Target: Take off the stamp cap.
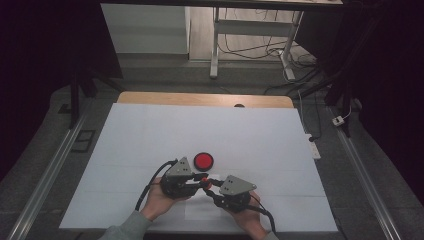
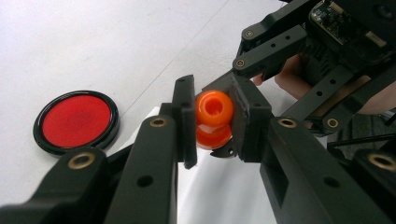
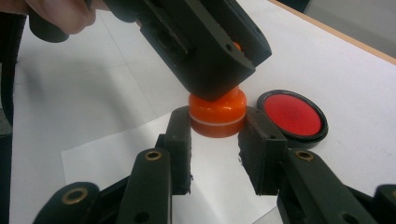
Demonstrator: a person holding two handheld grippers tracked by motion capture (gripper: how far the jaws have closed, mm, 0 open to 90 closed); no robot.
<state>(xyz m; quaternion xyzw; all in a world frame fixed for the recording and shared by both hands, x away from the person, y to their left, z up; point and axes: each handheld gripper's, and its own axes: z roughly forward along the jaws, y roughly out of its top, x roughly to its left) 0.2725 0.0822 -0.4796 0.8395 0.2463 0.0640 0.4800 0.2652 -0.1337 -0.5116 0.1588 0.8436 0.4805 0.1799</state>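
A small orange piece (image 1: 204, 181) is held between both grippers just above the white table. It has a rounded top with a hole (image 2: 214, 108) and a wider base with a pale ring (image 3: 217, 114). My left gripper (image 2: 212, 116) is shut on the rounded top. It shows again from above (image 1: 201, 178). My right gripper (image 3: 217, 133) is shut on the base from the other side and also shows in the high view (image 1: 210, 188). A red disc with a black rim (image 1: 203, 160) lies flat on the table just beyond the grippers.
A white sheet of paper (image 3: 116, 154) lies on the white table top (image 1: 150, 135) under the grippers. The table's wooden back edge (image 1: 200, 98) shows at the far side. Metal rails run along both sides, and a desk frame with cables stands behind.
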